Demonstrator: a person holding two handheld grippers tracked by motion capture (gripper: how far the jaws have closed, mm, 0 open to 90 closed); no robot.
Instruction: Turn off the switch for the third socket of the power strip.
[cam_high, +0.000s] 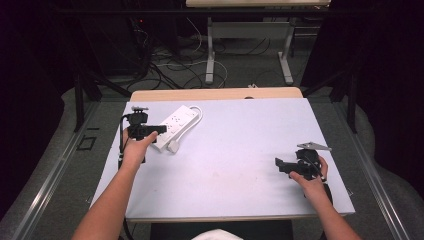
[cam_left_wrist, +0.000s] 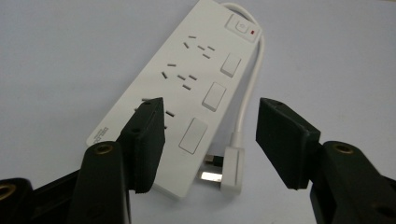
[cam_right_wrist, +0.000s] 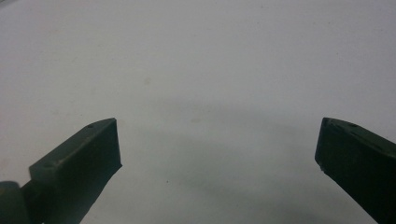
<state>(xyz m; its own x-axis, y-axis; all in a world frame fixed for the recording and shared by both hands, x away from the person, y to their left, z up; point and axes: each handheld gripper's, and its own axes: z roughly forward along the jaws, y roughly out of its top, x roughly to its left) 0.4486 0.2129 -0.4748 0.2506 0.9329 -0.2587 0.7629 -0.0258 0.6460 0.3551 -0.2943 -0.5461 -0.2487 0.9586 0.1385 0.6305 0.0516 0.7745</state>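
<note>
Your left gripper (cam_high: 161, 129) sits at the far left with its jaws parted, gripping nothing. Your right gripper (cam_high: 278, 164) rests at the near right, jaws spread wide, both forearms extended.

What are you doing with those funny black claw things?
A person sits at a table holding a hand-held gripper in each hand. The left hand-held gripper is open and hovers over a white power strip, with the strip's plug lying between its jaws, not pinched. The cord loops back to the strip. The right hand-held gripper is open too, over bare table, holding nothing.
</note>
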